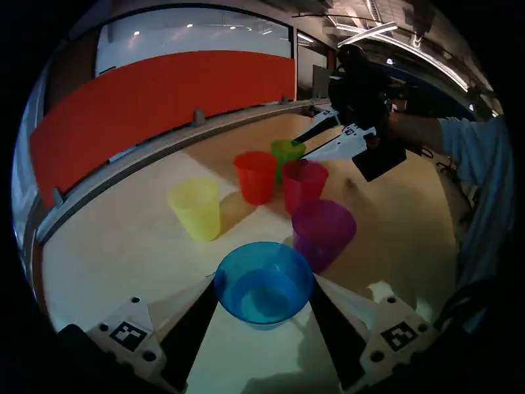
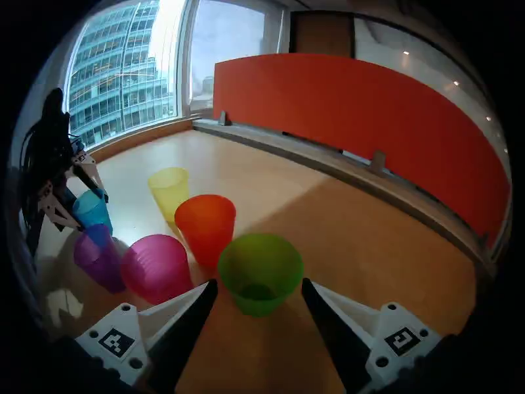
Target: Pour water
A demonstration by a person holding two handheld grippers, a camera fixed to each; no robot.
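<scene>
A blue cup (image 1: 264, 282) holding a little water sits between my left gripper's (image 1: 262, 299) fingers, which press on both of its sides. It also shows in the right gripper view as the blue cup (image 2: 92, 209), held in the left gripper (image 2: 71, 190) at the far left. My right gripper (image 2: 258, 289) is shut on a green cup (image 2: 260, 272) that stands upright on the wooden table (image 2: 367, 262). From the left gripper view, the right gripper (image 1: 303, 150) reaches the green cup (image 1: 287, 150) from the right, held by a hand in a light blue sleeve (image 1: 472, 141).
Yellow (image 1: 195, 209), orange (image 1: 255, 176), red (image 1: 304, 184) and purple (image 1: 323, 231) cups stand clustered between the two grippers. A red partition (image 1: 164, 98) runs along the table's far edge. Windows (image 2: 125, 72) lie beyond the table.
</scene>
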